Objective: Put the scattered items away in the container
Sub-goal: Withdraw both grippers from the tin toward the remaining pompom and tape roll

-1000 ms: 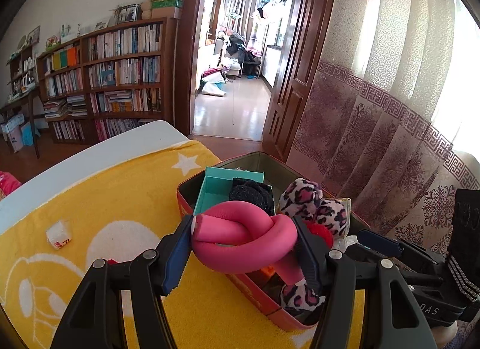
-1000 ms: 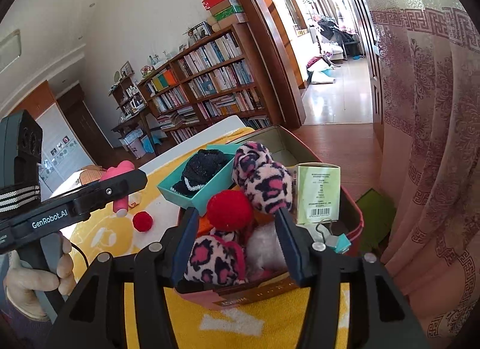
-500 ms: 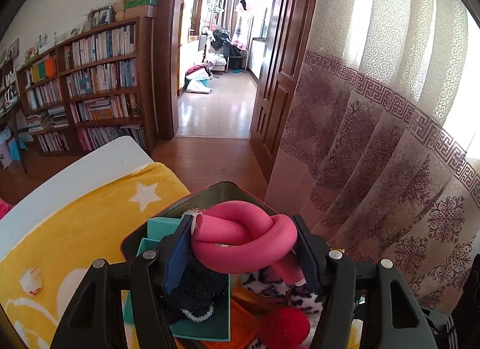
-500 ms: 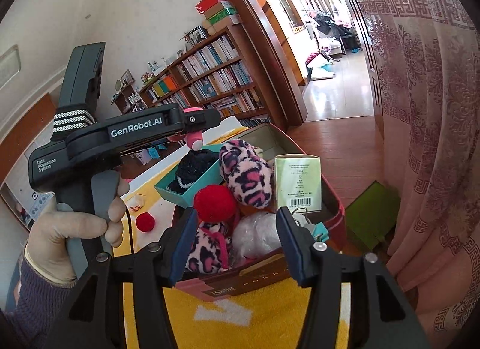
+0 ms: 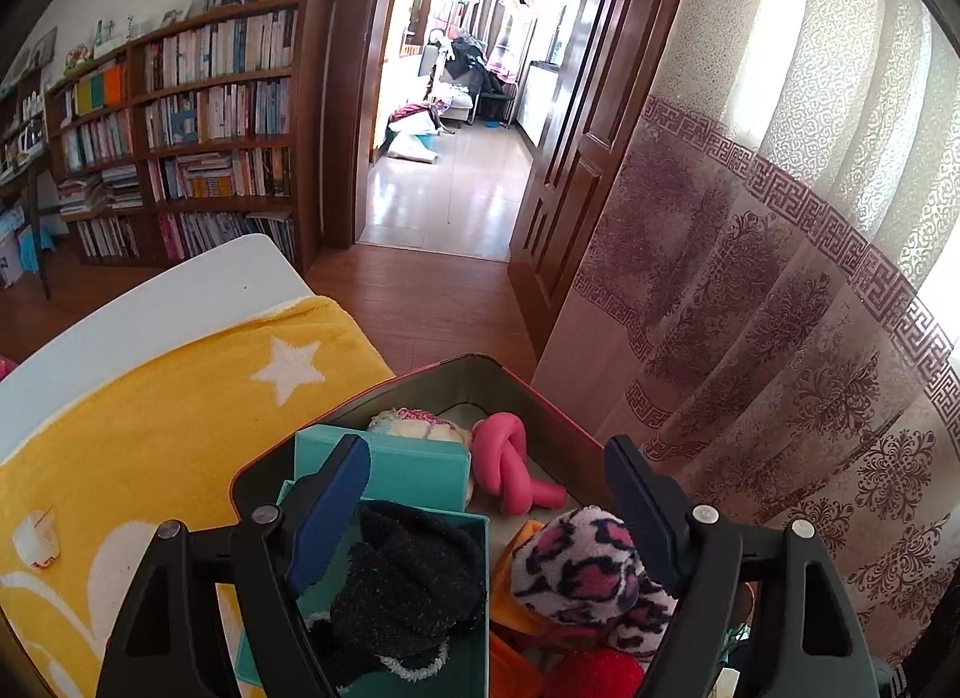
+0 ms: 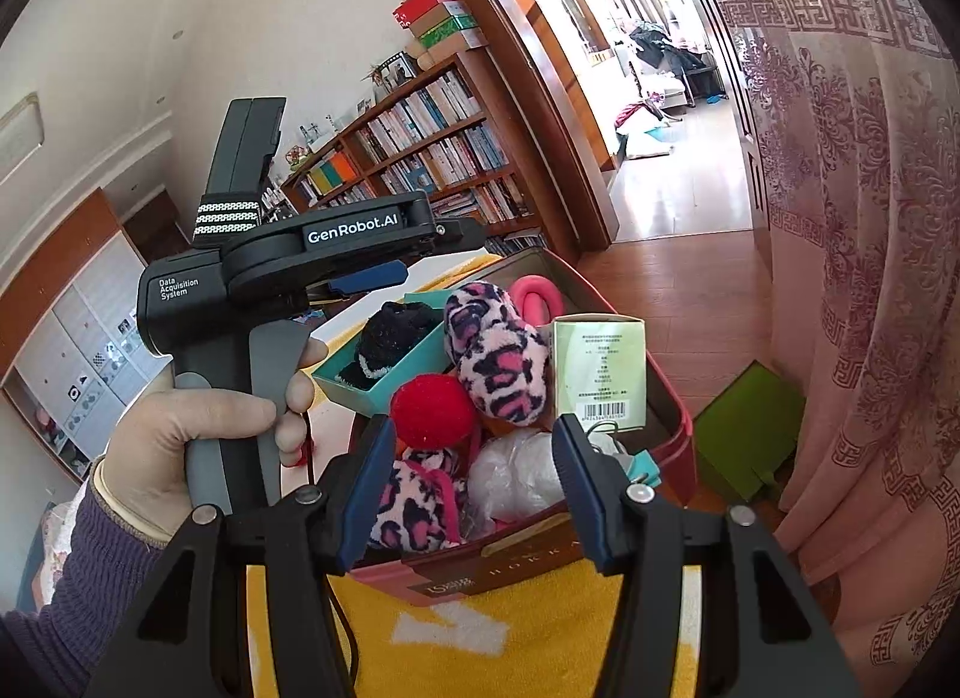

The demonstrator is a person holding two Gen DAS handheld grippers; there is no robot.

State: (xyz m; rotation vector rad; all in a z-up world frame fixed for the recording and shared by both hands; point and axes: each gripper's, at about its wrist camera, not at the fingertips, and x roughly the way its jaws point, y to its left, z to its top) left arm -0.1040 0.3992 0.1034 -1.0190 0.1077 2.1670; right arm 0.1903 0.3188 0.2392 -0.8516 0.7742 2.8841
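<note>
- Left wrist view: the left gripper [image 5: 489,509] hangs over the container [image 5: 543,416], its jaws just spread wide with nothing clamped between them.
- The knotted pink foam roller [image 5: 510,467] lies loose on the container floor, towards the far right, well clear of both pads.
- Nearer, a teal box [image 5: 414,470] sits in the left part of the container with a black knit piece [image 5: 399,575] in it; a leopard-print plush [image 5: 579,569] sits to its right, a red pompom [image 5: 597,677] at the near edge.
- The container rests on a yellow towel [image 5: 156,416], which has a small paper scrap [image 5: 37,536] on its left side.
- Right wrist view: the right gripper [image 6: 468,494] stands at the container's near wall, jaws partly apart with nothing pressed between the pads.
- Beyond the fingers the container is crowded: a second leopard plush [image 6: 420,503], a clear plastic wad [image 6: 516,473], the red pompom, an upright pale green carton [image 6: 600,365].
- On the left, a gloved hand [image 6: 192,446] holds the left gripper's handle above the container's far left side.
</note>
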